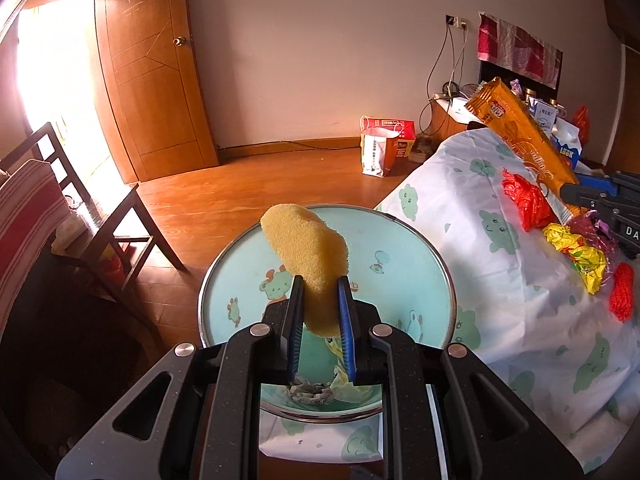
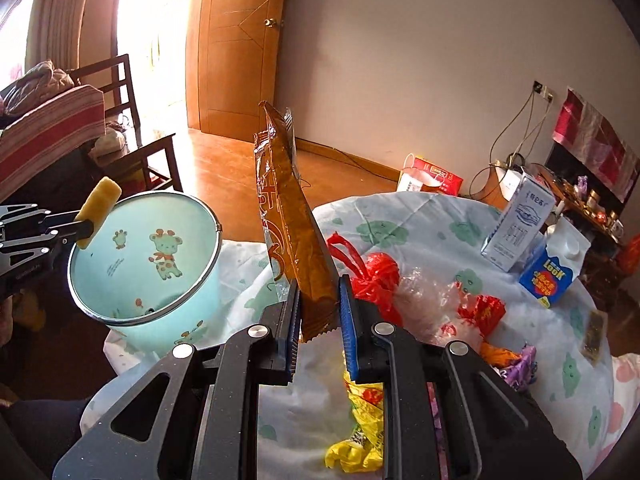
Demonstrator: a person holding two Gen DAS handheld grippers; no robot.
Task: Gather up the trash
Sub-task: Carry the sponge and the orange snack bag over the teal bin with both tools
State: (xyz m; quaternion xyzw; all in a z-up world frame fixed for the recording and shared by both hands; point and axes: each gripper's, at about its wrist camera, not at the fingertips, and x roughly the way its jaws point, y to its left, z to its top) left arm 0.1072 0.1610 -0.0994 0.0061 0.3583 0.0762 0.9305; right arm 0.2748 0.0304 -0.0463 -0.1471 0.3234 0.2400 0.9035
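My left gripper (image 1: 320,292) is shut on a yellow sponge (image 1: 308,256) and holds it over the mouth of a light-blue bin (image 1: 420,276) with cartoon animals; crumpled paper (image 1: 320,392) lies in its bottom. In the right wrist view the sponge (image 2: 98,210) hangs over the bin's (image 2: 176,296) left rim. My right gripper (image 2: 319,300) is shut on a long orange-brown snack wrapper (image 2: 292,216) that stands upright above the table. The wrapper also shows in the left wrist view (image 1: 524,136).
On the clouded tablecloth (image 2: 400,220) lie a red plastic bag (image 2: 372,276), clear plastic (image 2: 428,304), yellow wrappers (image 2: 360,428), a purple wrapper (image 2: 520,368) and two milk cartons (image 2: 520,220), (image 2: 556,264). A wooden chair (image 1: 100,216) stands left of the bin. A paper bag (image 1: 380,144) sits on the floor.
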